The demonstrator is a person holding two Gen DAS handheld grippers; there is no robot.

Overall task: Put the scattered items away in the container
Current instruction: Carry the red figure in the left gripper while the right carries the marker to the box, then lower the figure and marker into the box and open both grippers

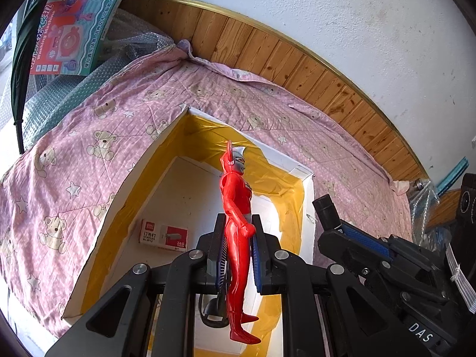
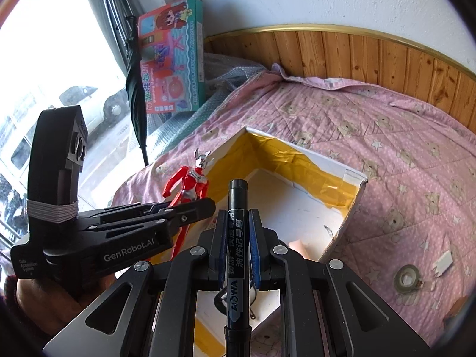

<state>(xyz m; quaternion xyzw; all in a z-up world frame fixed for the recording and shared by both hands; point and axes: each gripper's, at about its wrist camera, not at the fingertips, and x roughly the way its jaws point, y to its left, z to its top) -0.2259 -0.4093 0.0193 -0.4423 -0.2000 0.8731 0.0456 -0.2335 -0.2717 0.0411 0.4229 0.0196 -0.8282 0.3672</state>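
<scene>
A: How much is being finished already?

B: A staples box (image 1: 163, 236) is already lying in the container (image 1: 148, 160). The red figure (image 1: 238, 232) is being held over it, clamped in the left tongs (image 1: 238, 255). The black marker (image 2: 237, 238) is being gripped in the right tongs (image 2: 238, 255), also above it.

A: And what is being left?

B: A tape roll (image 2: 408, 278) and paper scraps on the bed (image 2: 401, 154).

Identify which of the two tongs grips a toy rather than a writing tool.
The left tongs: they clamp the red toy figure over the white box. The right tongs hold a black marker.
</scene>
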